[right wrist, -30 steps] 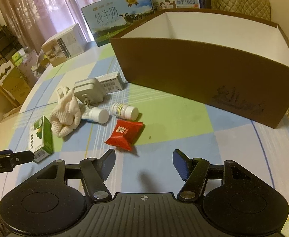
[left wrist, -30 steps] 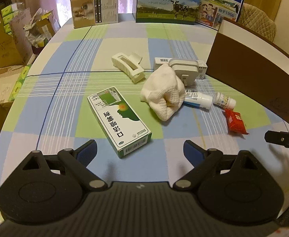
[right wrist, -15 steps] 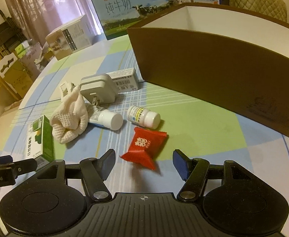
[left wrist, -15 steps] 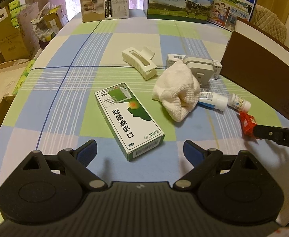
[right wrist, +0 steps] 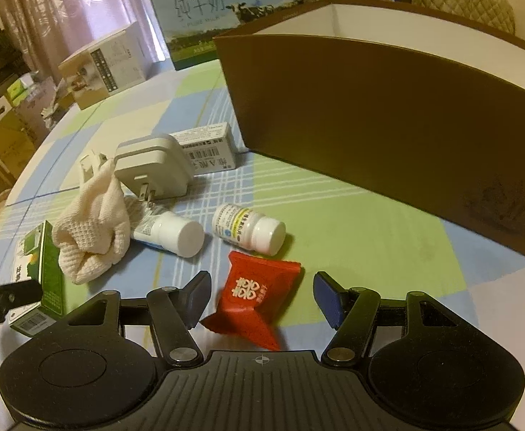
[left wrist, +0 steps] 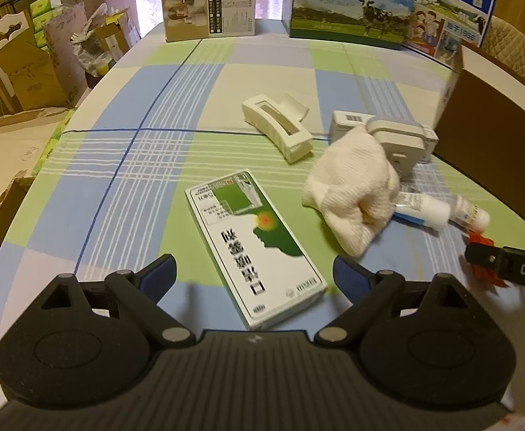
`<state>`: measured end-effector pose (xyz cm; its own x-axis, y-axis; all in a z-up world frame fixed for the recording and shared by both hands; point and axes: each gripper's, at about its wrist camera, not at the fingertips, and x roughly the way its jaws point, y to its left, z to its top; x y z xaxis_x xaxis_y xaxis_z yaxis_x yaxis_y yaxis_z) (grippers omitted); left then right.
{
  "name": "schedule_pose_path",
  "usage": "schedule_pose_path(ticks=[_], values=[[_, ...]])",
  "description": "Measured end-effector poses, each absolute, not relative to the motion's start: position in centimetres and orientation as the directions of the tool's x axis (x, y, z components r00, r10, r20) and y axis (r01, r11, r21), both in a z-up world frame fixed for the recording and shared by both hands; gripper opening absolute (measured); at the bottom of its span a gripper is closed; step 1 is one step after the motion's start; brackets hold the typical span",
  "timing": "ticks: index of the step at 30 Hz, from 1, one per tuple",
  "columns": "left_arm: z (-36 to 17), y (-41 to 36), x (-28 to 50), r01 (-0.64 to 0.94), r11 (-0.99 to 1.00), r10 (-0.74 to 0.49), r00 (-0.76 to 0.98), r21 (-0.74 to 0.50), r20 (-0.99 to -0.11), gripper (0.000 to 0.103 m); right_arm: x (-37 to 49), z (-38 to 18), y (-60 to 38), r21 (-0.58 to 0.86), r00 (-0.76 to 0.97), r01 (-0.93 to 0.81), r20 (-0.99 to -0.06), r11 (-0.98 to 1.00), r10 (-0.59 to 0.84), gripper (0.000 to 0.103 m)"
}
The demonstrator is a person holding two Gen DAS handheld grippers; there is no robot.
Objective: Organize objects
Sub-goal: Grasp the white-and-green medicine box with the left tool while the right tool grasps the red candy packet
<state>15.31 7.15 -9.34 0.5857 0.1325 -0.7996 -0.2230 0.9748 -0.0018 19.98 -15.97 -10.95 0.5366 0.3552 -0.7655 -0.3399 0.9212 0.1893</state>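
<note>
Straddling a red packet on the checked tablecloth, the right gripper has its jaws spread wide, one blue-padded finger on either side of the packet and neither touching it. Just beyond the packet lie a small white bottle and a white tube, both on their sides, with a crumpled cream cloth draped against the tube. Behind them sit a grey plug adapter and a small white box, close to the tall brown cardboard box on the right. The left gripper is also spread open, holding nothing, poised over the near end of a green and white carton lying flat. A white hair claw rests farther back, apart from the pile.
</note>
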Motion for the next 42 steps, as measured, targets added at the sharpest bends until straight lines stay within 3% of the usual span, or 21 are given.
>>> schedule_pose_path(ticks=[1,3,5,13,18,23,25,42], values=[[-9.5,7.2,15.6,-0.226,0.974,0.136,0.584,0.0,-0.8,0.092,19.9,-11.0,-15.9,0.182,0.54,-0.35,-0.762,0.919,0.357,0.056],[-9.7,7.3,15.9,-0.232,0.973,0.144,0.58,0.008,-0.801,0.092,19.7,-11.1,-15.7,0.148,0.548,-0.38,-0.759,0.913,0.351,0.035],[-10.0,7.4,16.3,-0.235,0.972,0.153,0.576,0.017,-0.803,0.092,19.5,-11.2,-15.6,0.114,0.555,-0.402,-0.759,0.909,0.341,0.031],[-11.0,7.6,18.1,-0.246,0.968,0.176,0.553,0.043,-0.814,0.09,19.3,-11.1,-16.4,0.097,0.553,-0.406,-0.765,0.909,0.329,0.03],[-11.4,8.0,18.9,-0.249,0.968,0.166,0.538,0.032,-0.826,0.08,19.3,-11.1,-16.5,0.09,0.554,-0.417,-0.764,0.905,0.331,0.03],[-11.7,8.6,18.4,-0.247,0.969,0.154,0.538,0.02,-0.828,0.055,19.2,-11.2,-16.5,0.083,0.554,-0.425,-0.763,0.901,0.332,0.03],[-11.6,8.6,18.0,-0.238,0.971,0.155,0.542,0.026,-0.826,0.053,19.1,-11.2,-16.6,0.079,0.554,-0.429,-0.764,0.9,0.331,0.03],[-10.5,7.9,14.9,-0.225,0.974,0.156,0.517,0.042,-0.842,0.052,18.2,-10.4,-17.6,0.093,0.517,-0.413,-0.795,0.906,0.317,0.029]])
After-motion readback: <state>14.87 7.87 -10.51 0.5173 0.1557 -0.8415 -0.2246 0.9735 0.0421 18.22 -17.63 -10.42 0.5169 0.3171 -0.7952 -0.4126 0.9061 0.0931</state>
